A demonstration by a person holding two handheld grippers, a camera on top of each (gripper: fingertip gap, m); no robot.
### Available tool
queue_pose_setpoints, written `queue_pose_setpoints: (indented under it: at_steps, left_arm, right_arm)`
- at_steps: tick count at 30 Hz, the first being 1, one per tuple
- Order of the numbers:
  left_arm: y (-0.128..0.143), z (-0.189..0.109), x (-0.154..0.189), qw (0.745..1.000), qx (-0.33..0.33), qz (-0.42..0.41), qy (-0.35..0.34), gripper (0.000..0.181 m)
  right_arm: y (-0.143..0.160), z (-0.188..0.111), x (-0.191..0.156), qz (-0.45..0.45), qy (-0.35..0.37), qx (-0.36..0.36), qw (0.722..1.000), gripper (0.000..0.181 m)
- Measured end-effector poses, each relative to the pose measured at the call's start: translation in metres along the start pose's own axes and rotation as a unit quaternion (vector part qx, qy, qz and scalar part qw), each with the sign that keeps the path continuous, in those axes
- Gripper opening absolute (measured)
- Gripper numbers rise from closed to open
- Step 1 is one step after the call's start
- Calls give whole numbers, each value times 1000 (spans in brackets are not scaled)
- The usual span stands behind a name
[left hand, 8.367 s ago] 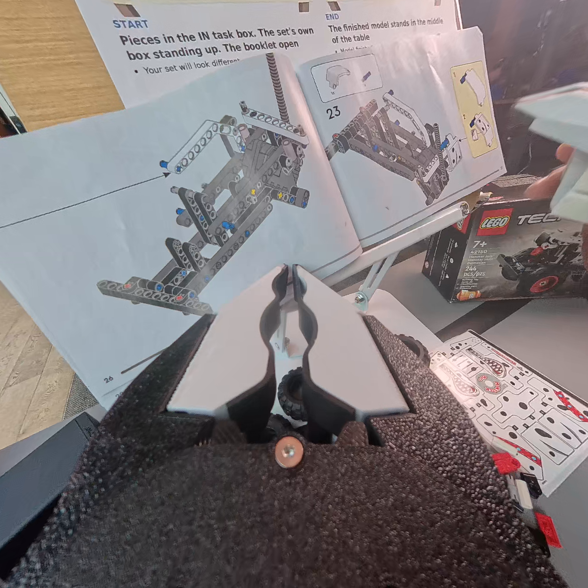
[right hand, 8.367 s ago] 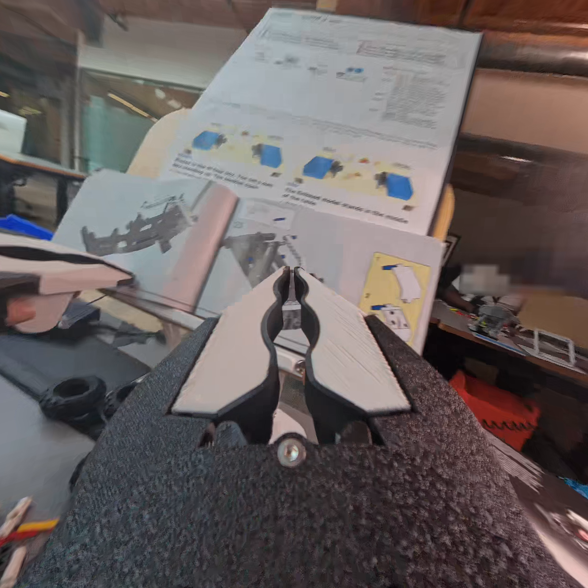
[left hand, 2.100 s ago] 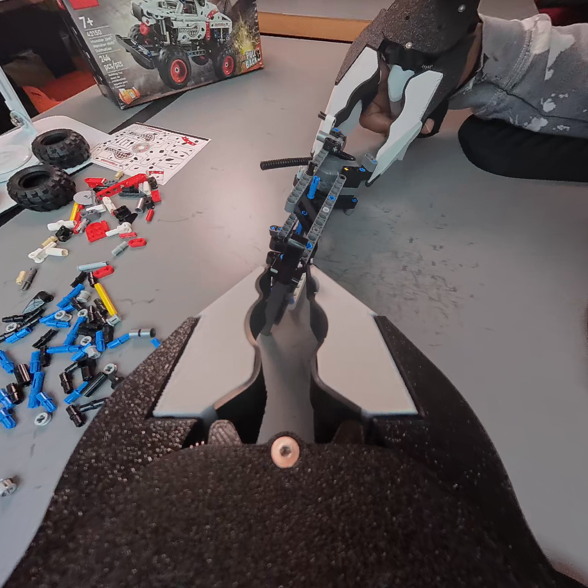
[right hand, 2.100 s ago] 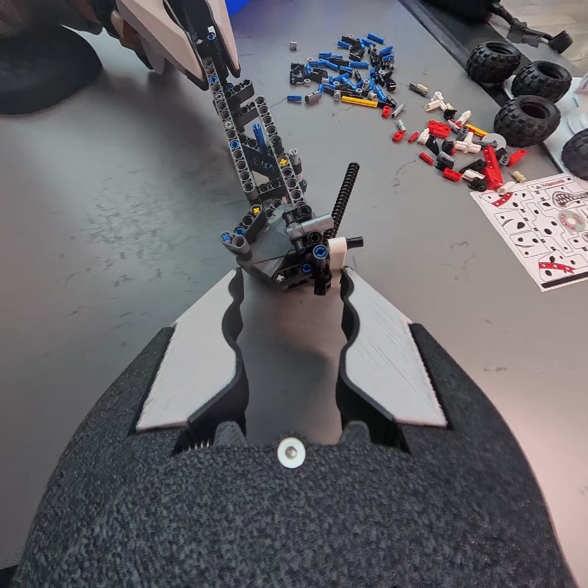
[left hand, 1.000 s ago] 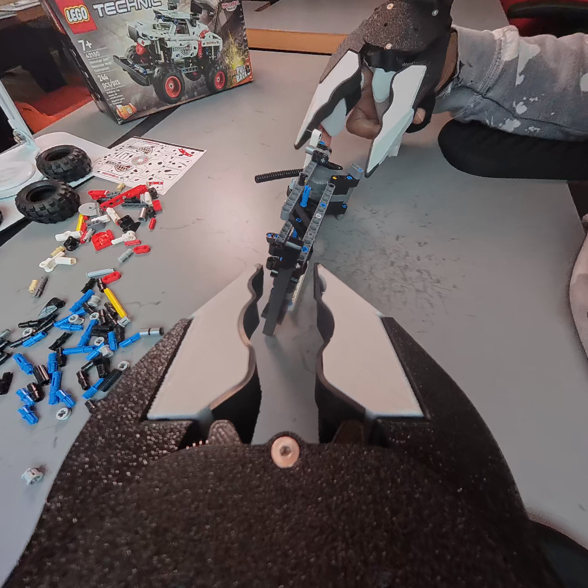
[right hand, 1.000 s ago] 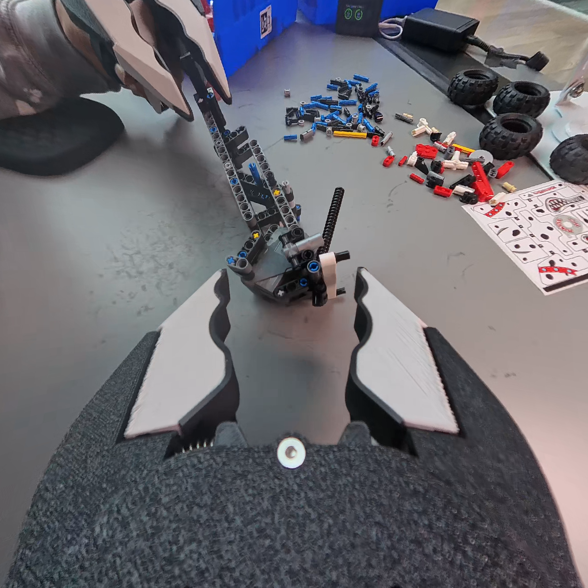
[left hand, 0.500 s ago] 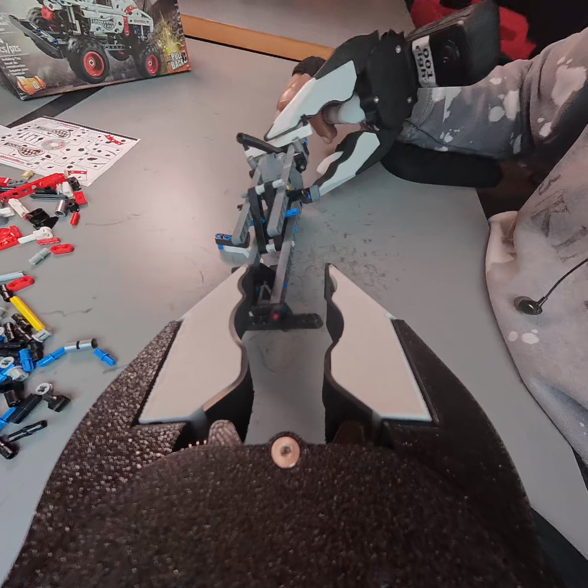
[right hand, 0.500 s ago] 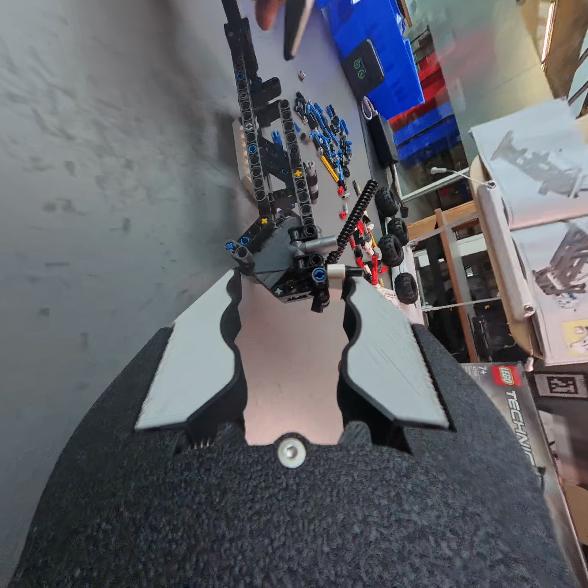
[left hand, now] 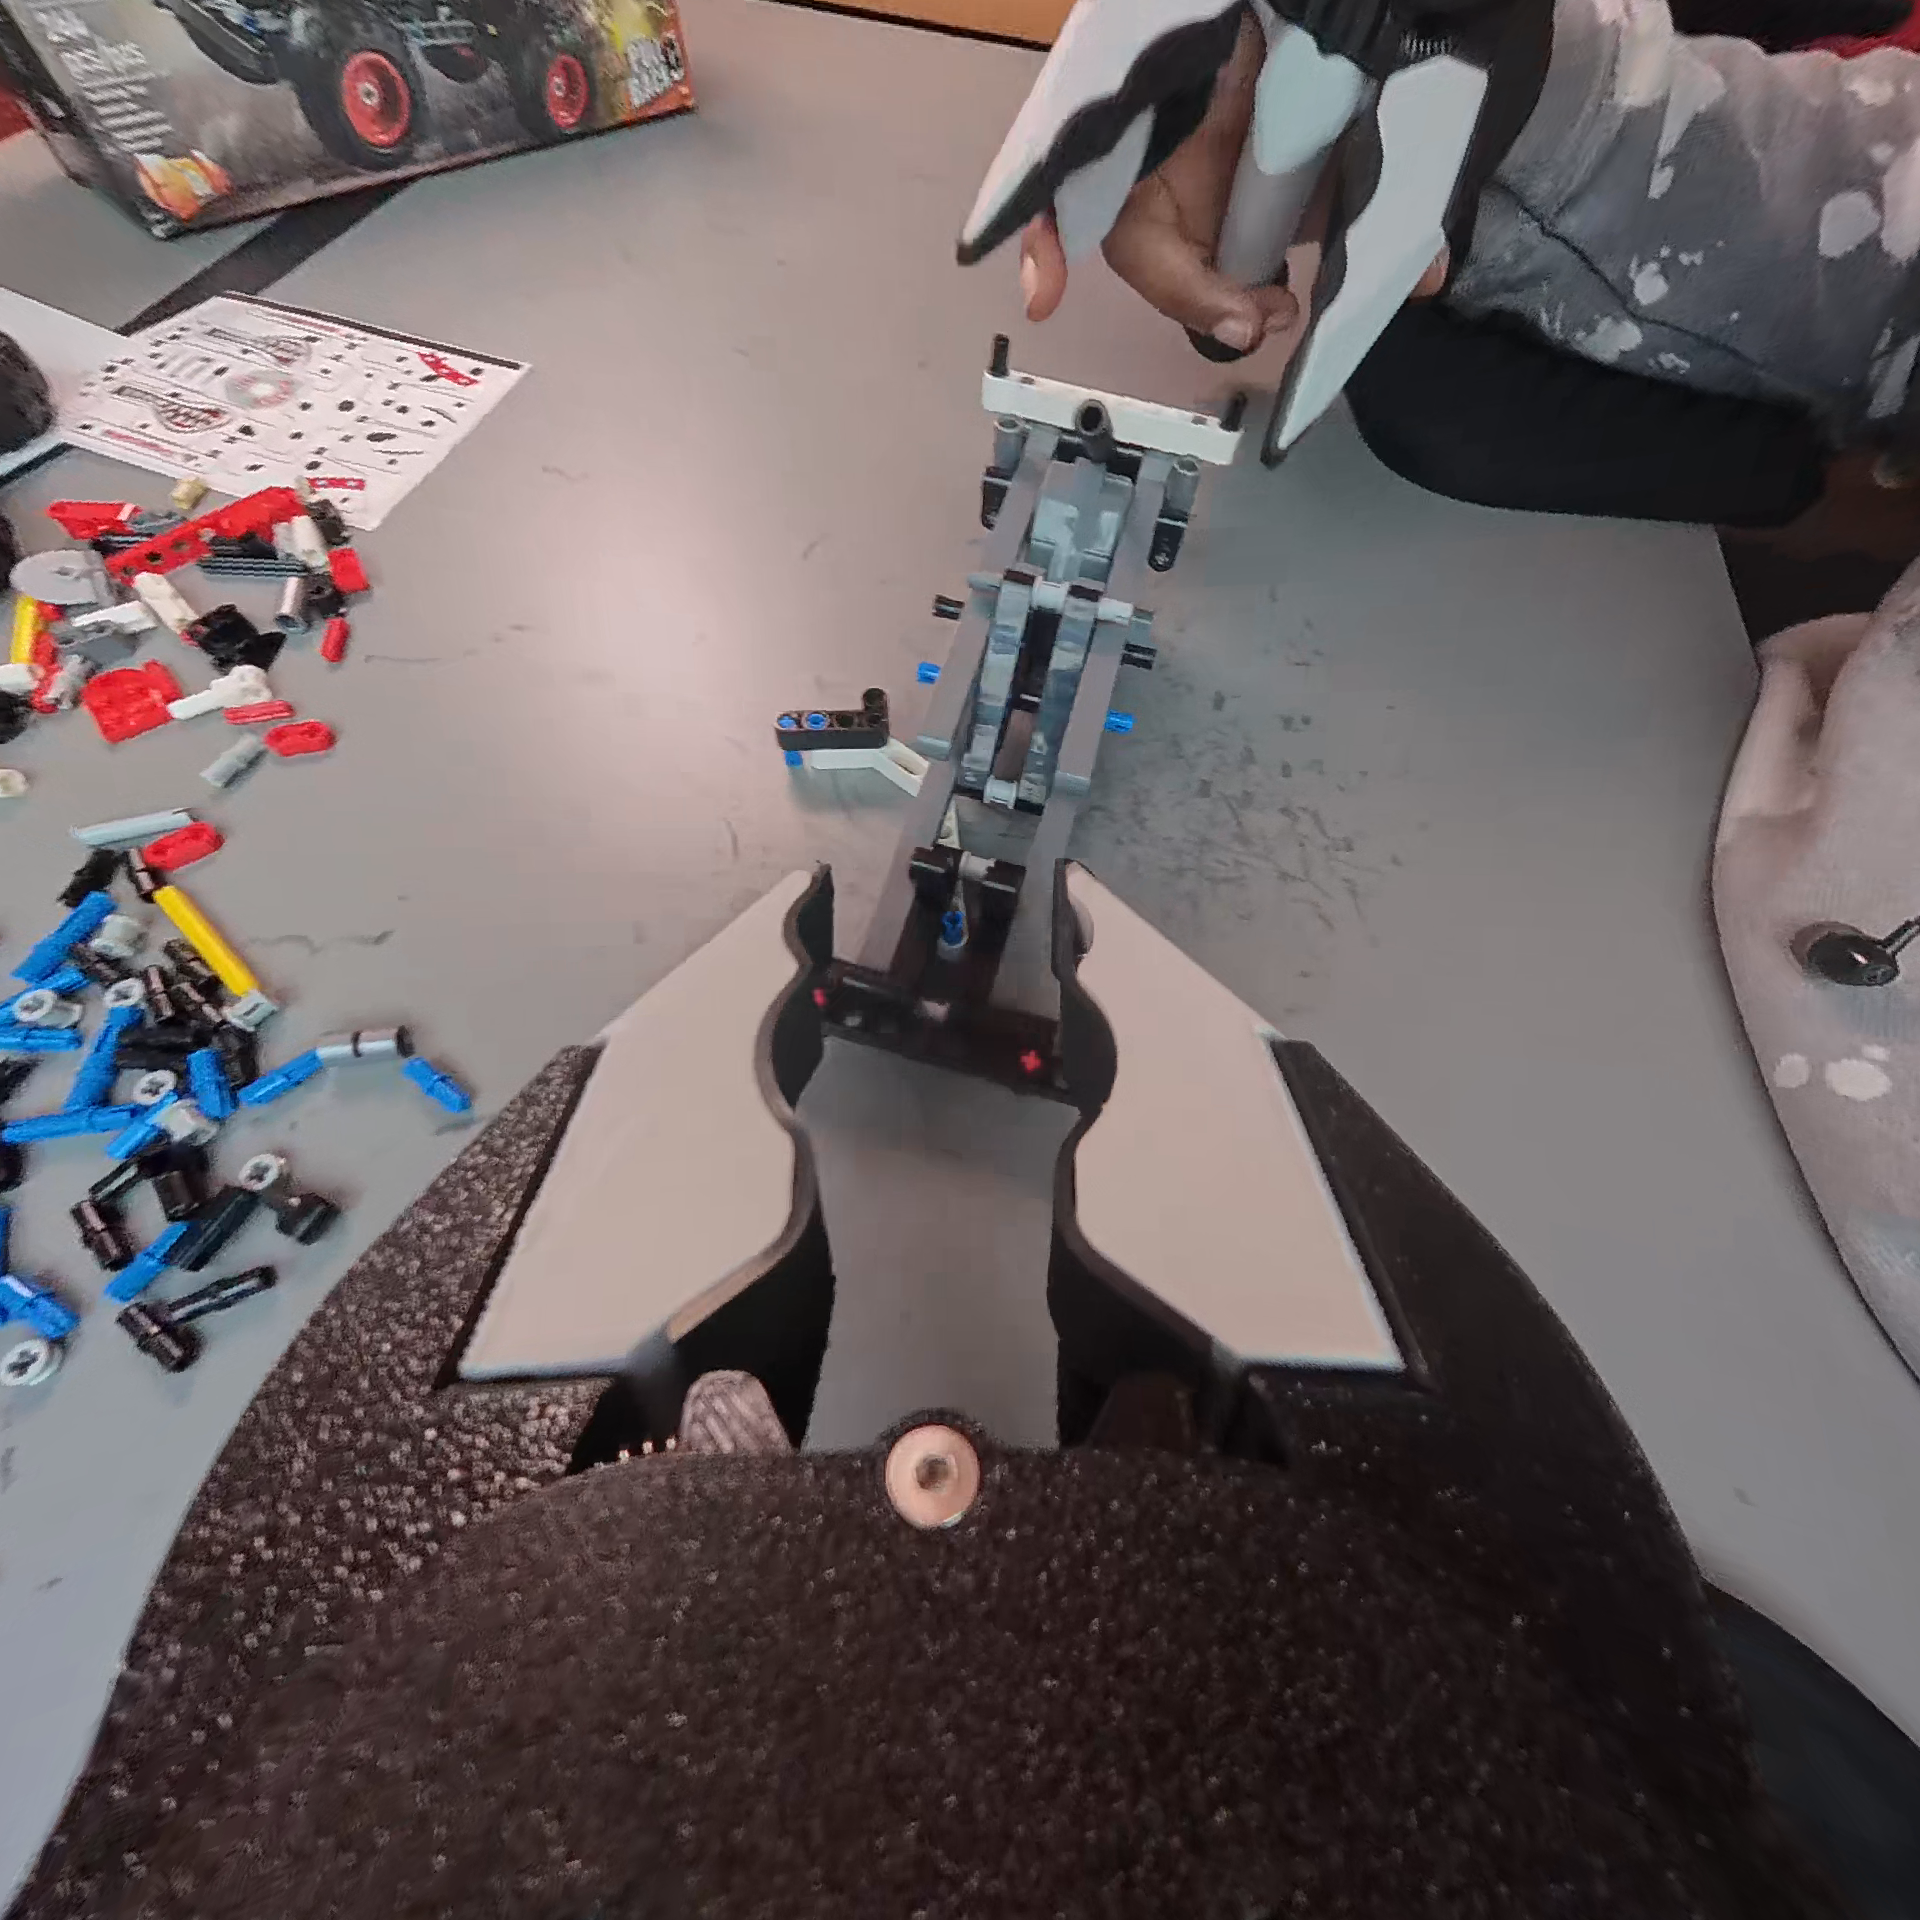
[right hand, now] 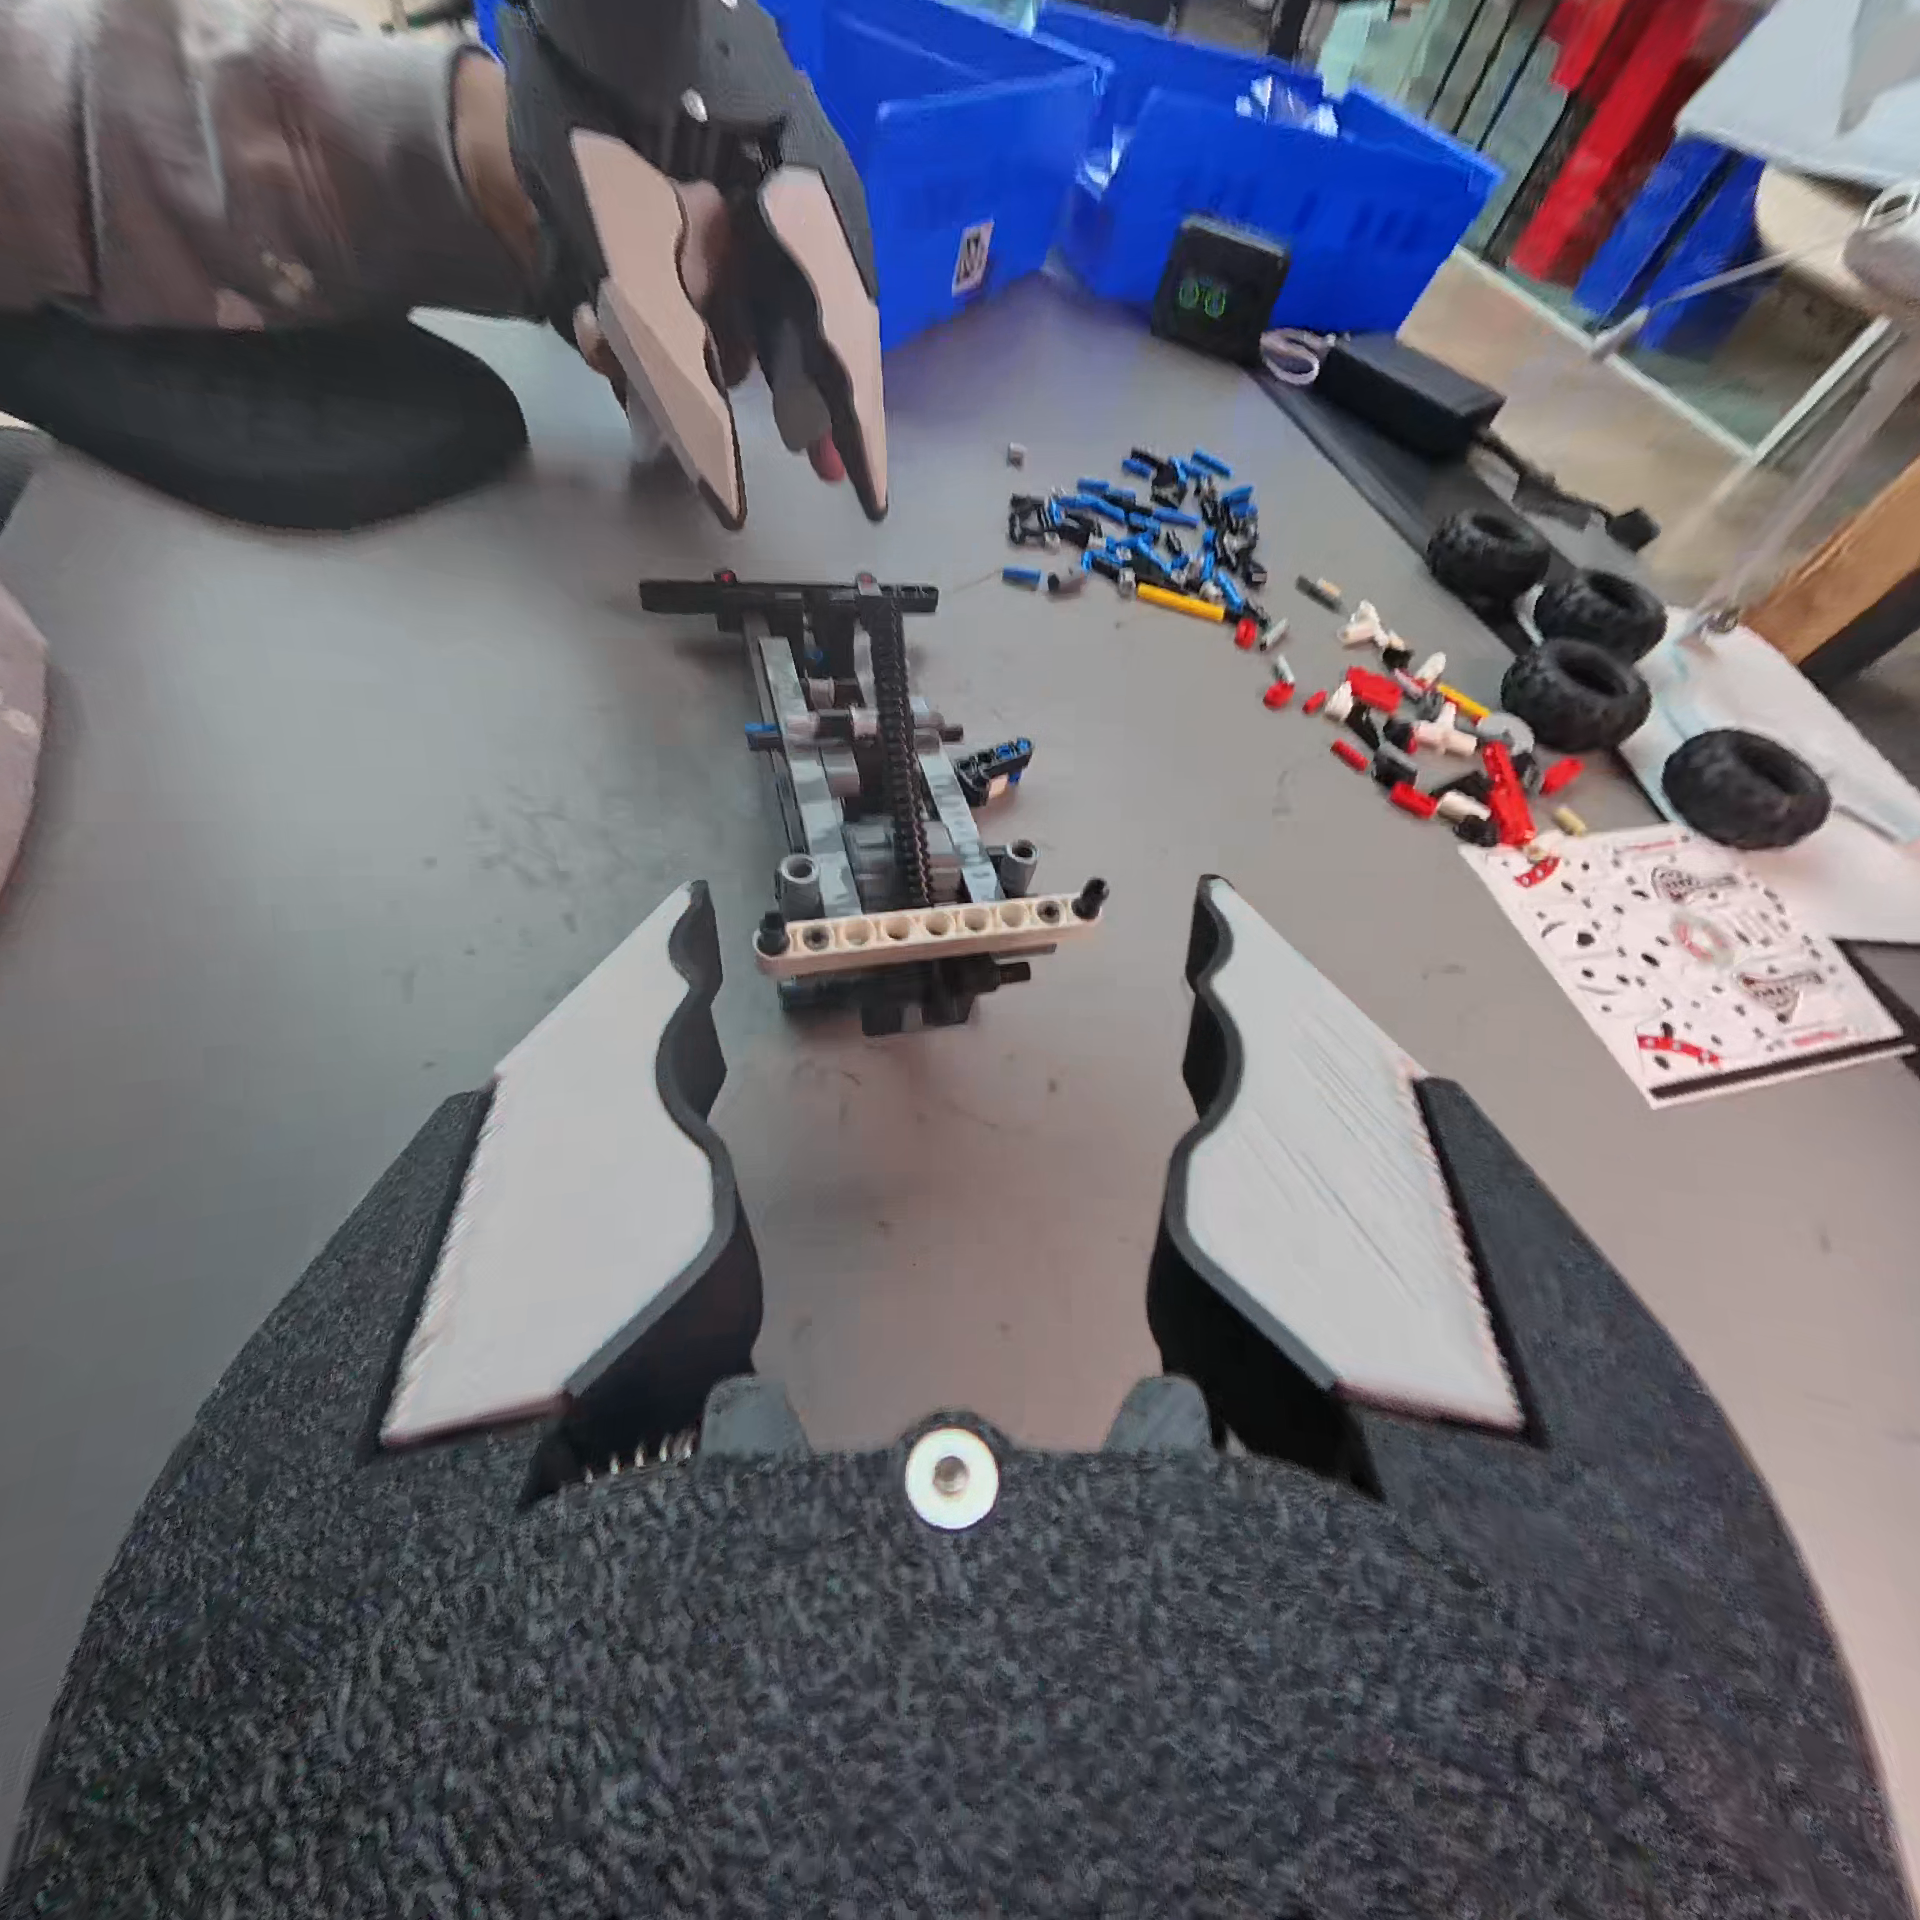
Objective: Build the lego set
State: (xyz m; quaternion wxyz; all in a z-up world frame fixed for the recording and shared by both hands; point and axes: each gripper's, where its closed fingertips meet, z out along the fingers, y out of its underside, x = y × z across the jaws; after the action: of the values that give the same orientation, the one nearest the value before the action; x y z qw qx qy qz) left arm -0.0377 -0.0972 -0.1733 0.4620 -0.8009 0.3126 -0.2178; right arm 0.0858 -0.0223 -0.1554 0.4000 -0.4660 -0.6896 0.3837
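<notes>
**Left wrist view: chassis flat on the table, both grippers apart from it**

The left wrist view shows the half-built chassis (left hand: 1023, 717) lying lengthwise on the grey table (left hand: 644, 582). Its black cross beam sits between the spread fingers of the left gripper (left hand: 940, 894); whether the fingers touch the beam cannot be told. In the right wrist view that gripper hangs above the beam with a clear gap below its tips, so it grips nothing.

The right gripper (right hand: 945, 894) is wide open and empty, its fingers flanking the white beam at the chassis's near end (right hand: 883, 790) without contact.

Loose pieces (right hand: 1143, 530) in blue, black, red and white lie scattered to one side, near four black tyres (right hand: 1574, 691) and a sticker sheet (right hand: 1683, 956). The set's box (left hand: 343, 94) stands at the table's far edge. Blue bins (right hand: 1143, 187) stand behind.
</notes>
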Motion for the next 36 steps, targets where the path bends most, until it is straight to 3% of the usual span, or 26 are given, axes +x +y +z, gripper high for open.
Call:
queue_pose_setpoints:
  at_steps: [2, 6, 10, 18, 36]
  left_arm:
    - [0, -3, -8, 1000, 4, -6, -16, 45]
    - [-2, -4, -10, 1000, 7, -3, -25, 48]
    - [-9, -3, -5, 1000, 20, 1, -20, 48]
    - [-13, -1, 2, 1000, 23, 9, -17, 48]
    - [10, 11, -17, 997, -33, -6, -64, 39]
  right_arm:
    - [14, 9, -1, 16, -8, -28, 999, 95]
    - [14, 26, -8, 33, -23, -41, 998, 96]
    - [18, 36, -9, 38, -30, -57, 997, 84]
    - [20, 18, -29, 14, -93, -48, 994, 83]
    - [17, 14, -41, -7, -126, -35, 991, 83]
